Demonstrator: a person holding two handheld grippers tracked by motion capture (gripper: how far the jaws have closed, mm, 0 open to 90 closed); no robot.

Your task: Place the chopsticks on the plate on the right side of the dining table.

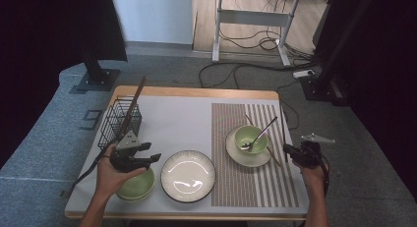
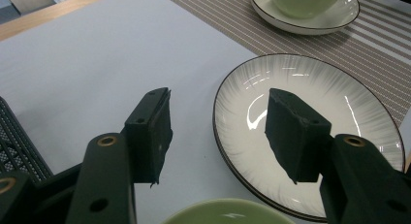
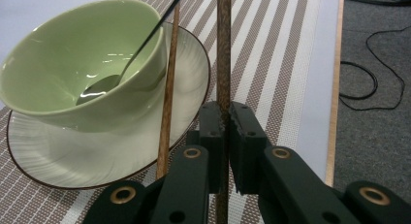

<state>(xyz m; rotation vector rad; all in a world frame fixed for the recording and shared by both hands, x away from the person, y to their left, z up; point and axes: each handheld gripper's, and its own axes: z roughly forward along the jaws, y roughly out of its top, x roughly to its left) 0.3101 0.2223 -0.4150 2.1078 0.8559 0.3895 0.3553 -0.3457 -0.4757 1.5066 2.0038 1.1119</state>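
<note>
My right gripper (image 3: 227,112) is shut on a dark brown chopstick (image 3: 223,49) that runs away from it along the striped placemat (image 3: 276,64). In the high view that gripper (image 1: 291,151) is near the table's right edge, with the chopstick (image 1: 283,131) pointing to the far side. A second chopstick (image 3: 167,93) leans on the white saucer (image 3: 97,153) beside it. On the saucer stands a green bowl (image 3: 58,69) with a spoon (image 3: 104,83) in it. My left gripper (image 2: 218,132) is open with nothing between its fingers, above another green bowl (image 1: 136,185), beside a white plate (image 2: 310,88).
A black wire basket (image 1: 119,121) with a chopstick (image 1: 134,104) standing in it sits at the table's left. The white mat (image 1: 172,124) between basket and placemat is bare. Beyond the table are a desk frame (image 1: 251,20) and floor cables (image 1: 255,42).
</note>
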